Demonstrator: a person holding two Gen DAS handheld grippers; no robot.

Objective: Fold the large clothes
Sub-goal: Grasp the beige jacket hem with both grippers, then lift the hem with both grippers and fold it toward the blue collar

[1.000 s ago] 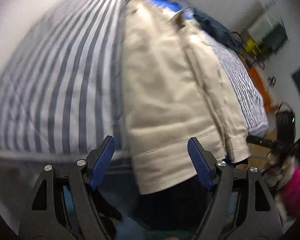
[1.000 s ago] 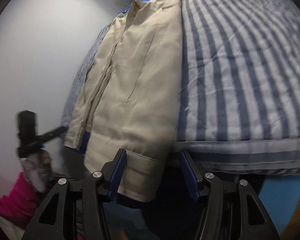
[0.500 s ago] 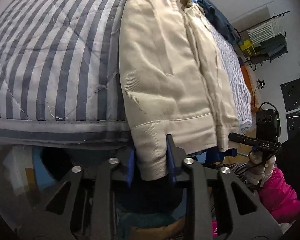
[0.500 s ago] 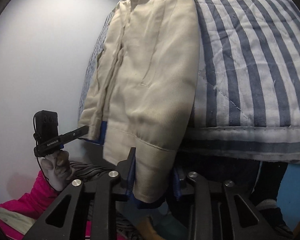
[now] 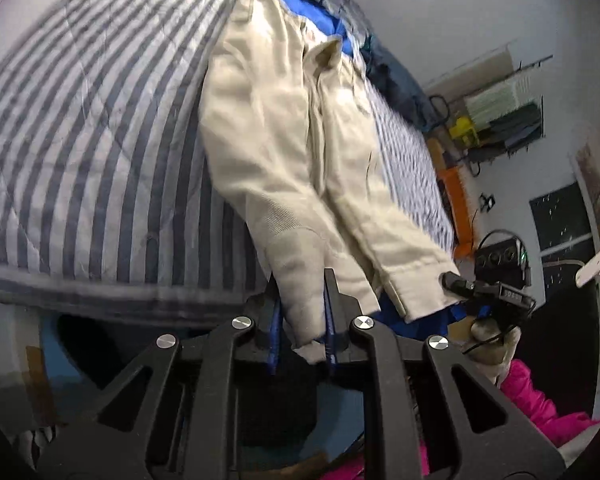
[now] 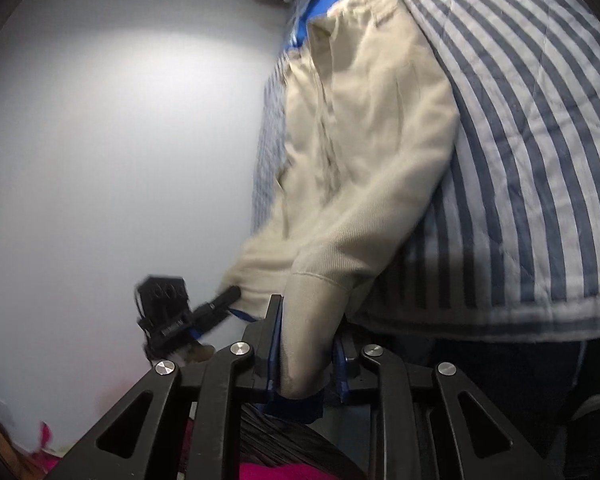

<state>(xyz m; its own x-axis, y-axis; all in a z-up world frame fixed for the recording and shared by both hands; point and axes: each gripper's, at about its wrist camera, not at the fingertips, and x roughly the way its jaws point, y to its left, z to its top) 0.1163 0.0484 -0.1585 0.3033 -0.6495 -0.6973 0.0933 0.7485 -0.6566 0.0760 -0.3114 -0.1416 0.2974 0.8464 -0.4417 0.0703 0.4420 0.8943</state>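
Left gripper (image 5: 301,316) is clamping the jacket (image 5: 268,128) hem, right gripper (image 6: 306,344) is clamping its other corner, over the quilt (image 5: 80,140).

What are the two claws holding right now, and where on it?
Both hold the beige jacket by its bottom hem: left claw at one corner, right claw at the other.

Both are clamped down right now. The left hand-held gripper (image 5: 302,320) has its blue-padded fingers (image 5: 275,332) squeezed close together, pinching fabric between them. The right hand-held gripper (image 6: 306,352) is the same deal, pads (image 6: 275,344) pressed in tight.
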